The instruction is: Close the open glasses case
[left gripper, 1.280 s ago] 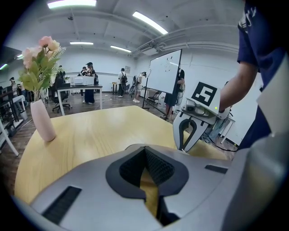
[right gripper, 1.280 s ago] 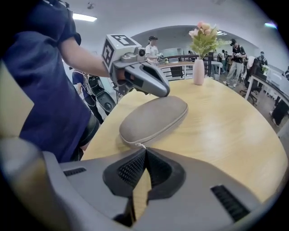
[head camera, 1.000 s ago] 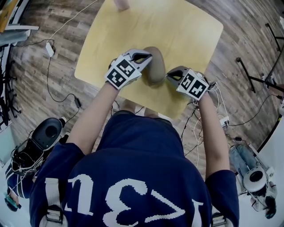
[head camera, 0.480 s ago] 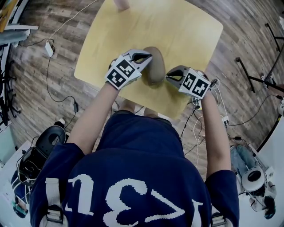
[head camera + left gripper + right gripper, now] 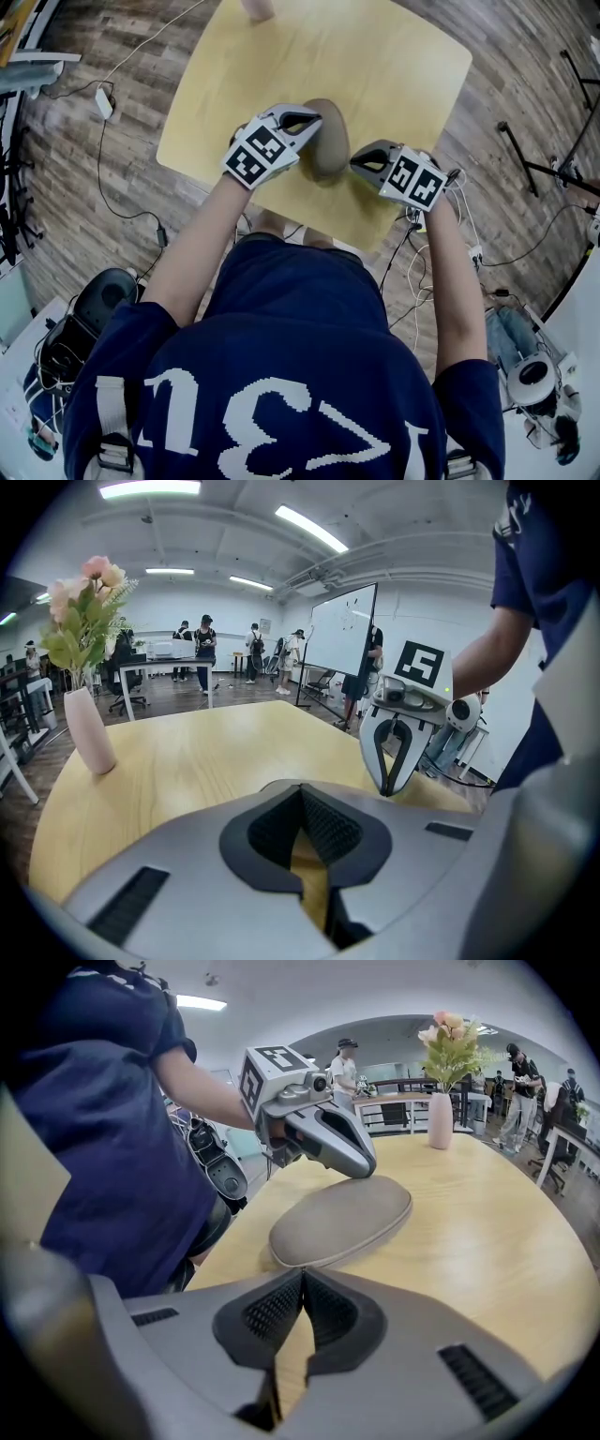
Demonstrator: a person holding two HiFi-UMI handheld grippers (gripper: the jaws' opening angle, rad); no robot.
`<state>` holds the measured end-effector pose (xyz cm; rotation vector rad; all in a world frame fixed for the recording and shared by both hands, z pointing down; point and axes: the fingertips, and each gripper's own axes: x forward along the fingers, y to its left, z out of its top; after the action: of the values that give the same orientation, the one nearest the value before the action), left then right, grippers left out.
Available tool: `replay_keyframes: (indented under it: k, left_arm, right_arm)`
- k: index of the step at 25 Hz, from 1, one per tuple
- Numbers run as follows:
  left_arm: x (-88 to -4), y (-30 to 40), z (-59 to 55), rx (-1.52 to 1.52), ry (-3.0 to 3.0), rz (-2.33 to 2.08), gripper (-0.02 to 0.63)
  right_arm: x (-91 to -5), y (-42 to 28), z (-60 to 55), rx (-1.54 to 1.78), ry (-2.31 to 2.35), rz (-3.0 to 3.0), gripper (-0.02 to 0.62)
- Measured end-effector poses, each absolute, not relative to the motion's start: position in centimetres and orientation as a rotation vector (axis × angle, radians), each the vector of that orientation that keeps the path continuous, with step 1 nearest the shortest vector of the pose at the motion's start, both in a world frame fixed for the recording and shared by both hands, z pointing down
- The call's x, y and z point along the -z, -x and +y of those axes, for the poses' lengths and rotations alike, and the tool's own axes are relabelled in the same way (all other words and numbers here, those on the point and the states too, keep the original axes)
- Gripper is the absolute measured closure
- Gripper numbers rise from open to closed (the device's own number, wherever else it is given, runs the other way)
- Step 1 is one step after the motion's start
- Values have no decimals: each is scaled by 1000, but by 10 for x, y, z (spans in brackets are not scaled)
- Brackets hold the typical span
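The glasses case [image 5: 327, 141] lay near the bench's [image 5: 394, 66] near edge, its lid apparently already down. The left gripper [image 5: 314, 119], fingers together, seemed to rest on the lid. The right gripper [image 5: 358, 161], fingers together and empty, waited just beside the case. The next move probably called for a confirming press, then withdrawal. Since a second earlier, only the right gripper had rolled slightly.

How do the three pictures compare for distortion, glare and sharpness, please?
Head view: even, muted light, sharp on the table, only mild bending at the edges. Left gripper view: strong fisheye with black corners; the ceiling lights are blown out. Right gripper view: the same fisheye; a pale sheen lies on the table beside the glasses case, which is sharp.
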<state>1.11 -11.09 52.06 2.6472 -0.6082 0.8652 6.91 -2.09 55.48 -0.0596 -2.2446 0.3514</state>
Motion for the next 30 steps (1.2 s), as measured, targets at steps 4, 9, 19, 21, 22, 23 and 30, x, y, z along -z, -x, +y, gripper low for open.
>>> replay_keyframes:
  k: [4,9,19,21,22,23,30]
  left_arm:
    - [-521,-8,-107,-862,-2650,-610,594]
    - [-522,-11,-114,-895,-2637,-595,594]
    - [-522,-17,-114,-919,-2628,-584,594]
    - [-521,-18,-114,-918,-2630,-583,594]
    - [-520,-19,-114,-914,-2629,-583,594]
    - [-520,-19,-115,-908,-2626,-584,594]
    - [-522,-1,-109,-954,-2606,-623,594]
  right_arm:
    - [-556,-66,-18,-303,66,-2235,569]
    - [-557,-70,-31,-210,16,-2234,571]
    - [-559,-64,-99,-156,-176,-2242,571]
    - [-558,-58,-117,-177,-222,-2263,571]
    - [-558,-56,-126,-192,-240,-2273,571]
    - [-559,-53,-133,-211,-253,-2281,571]
    - [-555,-48,-127,-300,-299,-2311,572]
